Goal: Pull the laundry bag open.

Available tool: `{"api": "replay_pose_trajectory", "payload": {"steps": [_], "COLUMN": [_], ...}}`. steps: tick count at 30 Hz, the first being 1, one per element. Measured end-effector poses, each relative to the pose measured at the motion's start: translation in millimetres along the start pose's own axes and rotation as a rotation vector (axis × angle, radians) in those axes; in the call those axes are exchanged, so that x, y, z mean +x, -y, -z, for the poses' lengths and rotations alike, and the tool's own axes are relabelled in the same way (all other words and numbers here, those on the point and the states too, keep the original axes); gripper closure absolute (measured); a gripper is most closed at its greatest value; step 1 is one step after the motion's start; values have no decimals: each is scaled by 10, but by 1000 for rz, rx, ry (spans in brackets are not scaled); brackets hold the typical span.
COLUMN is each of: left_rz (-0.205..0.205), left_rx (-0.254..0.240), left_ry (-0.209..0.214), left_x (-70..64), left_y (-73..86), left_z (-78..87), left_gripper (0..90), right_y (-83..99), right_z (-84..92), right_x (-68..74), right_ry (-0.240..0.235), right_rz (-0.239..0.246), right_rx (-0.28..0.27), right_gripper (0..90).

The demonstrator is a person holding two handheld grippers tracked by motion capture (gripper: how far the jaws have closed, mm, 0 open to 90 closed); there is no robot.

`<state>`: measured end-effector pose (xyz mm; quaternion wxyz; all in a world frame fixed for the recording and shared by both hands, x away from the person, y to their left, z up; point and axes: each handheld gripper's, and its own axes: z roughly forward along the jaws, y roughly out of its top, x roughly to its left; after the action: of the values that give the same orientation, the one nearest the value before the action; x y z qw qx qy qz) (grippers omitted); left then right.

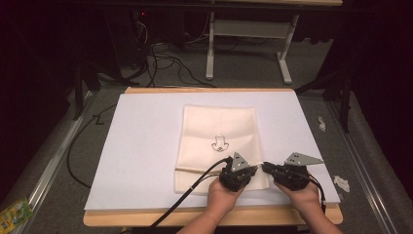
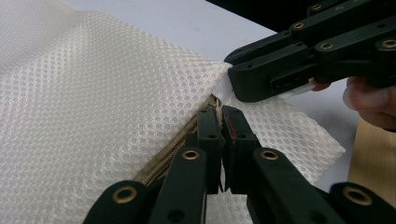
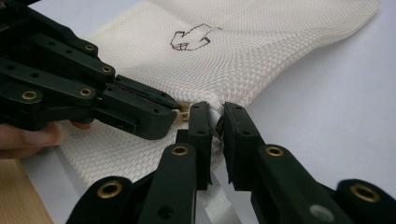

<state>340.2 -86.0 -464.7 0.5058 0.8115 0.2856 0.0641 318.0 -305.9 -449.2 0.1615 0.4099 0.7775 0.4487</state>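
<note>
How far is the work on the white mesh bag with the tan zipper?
Done: both grippers have reached the white mesh bag at its near right edge. In hand: the left gripper pinches at the tan zipper's end, and the right gripper clamps the mesh corner beside it. Left: the zipper looks closed, apparently not yet pulled.

White table legs (image 1: 210,44), cables (image 1: 165,61) on floor; wrapper (image 1: 13,212) left.

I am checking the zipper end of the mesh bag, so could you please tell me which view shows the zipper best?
The left gripper view: the tan zipper runs up to the left gripper, whose jaws pinch its end. The right gripper view shows a small tan bit; the high view, a thin line across the mesh bag.
</note>
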Motion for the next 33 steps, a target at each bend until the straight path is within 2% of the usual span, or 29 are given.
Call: {"api": "replay_pose_trajectory", "payload": {"steps": [7, 15, 18, 23, 26, 33], "left_rz": [8, 5, 8, 14, 11, 3], "left_rx": [-9, -13, -16, -17, -25, -27], "left_ry": [-2, -1, -2, -9, -12, -22], "left_x": [11, 17, 23, 38, 47, 47], "left_y": [29, 24, 34, 40, 31, 46], "left_z": [13, 33, 30, 32, 49, 76], "left_gripper": [872, 872, 872, 872, 872, 873], "right_y": [3, 25, 30, 8, -18, -33], "right_z": [-29, -90, -97, -95, -83, -75], "right_x": [9, -47, -51, -6, 37, 61], "right_ry": [4, -31, -41, -33, -15, -11], "right_rz": [-5, -69, -71, -26, 5, 14], "right_rx": [7, 13, 16, 22, 16, 14], "right_gripper": [778, 653, 697, 816, 832, 839]}}
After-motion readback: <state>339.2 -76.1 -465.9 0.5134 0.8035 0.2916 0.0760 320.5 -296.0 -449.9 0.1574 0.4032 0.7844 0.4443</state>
